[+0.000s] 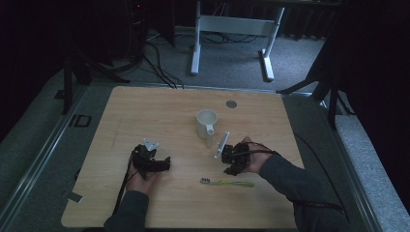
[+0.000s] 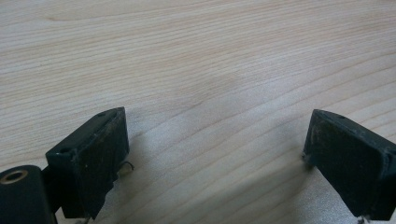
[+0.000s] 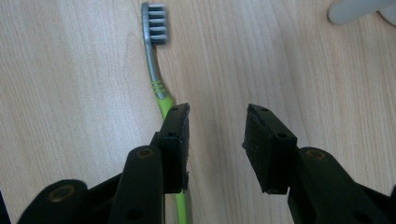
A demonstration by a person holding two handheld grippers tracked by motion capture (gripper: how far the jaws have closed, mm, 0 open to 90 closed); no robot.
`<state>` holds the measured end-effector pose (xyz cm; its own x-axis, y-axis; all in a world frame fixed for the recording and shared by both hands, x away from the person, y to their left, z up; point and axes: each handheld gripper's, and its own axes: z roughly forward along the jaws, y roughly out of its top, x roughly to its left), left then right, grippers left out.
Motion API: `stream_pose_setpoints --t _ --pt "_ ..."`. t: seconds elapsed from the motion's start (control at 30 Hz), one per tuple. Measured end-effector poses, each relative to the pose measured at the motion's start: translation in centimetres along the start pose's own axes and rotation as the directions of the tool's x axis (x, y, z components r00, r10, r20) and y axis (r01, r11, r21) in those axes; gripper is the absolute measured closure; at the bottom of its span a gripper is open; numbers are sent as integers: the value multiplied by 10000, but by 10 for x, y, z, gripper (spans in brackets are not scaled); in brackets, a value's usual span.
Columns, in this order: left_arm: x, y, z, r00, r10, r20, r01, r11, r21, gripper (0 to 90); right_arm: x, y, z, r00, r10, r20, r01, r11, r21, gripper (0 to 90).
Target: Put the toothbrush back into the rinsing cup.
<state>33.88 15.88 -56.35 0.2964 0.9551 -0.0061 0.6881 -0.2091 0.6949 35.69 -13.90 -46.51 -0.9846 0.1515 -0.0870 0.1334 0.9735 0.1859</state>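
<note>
Right gripper view: green, grey-bristled toothbrush (image 3: 156,70)

surface: wooden table (image 1: 145,111) | on it: white mug (image 1: 207,123), green toothbrush (image 1: 227,182)

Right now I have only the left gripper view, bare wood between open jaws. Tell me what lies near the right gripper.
Observer: A green toothbrush lies flat on the table, partly under the right gripper.
Operator: Say whether it is gripped.
Observer: No. The jaws stand open over bare wood; the handle passes beneath the jaw on the left of the right gripper view.
Operator: Name anything else close by.
Observer: A white mug stands upright just beyond the right gripper in the high view.
</note>
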Motion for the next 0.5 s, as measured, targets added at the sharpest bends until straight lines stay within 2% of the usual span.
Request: stream_pose_setpoints --t 0.5 --pt "0 0 0 10000 -2 6 2 10000 9 70 6 5 8 9996 -211 -177 216 9994 273 607"
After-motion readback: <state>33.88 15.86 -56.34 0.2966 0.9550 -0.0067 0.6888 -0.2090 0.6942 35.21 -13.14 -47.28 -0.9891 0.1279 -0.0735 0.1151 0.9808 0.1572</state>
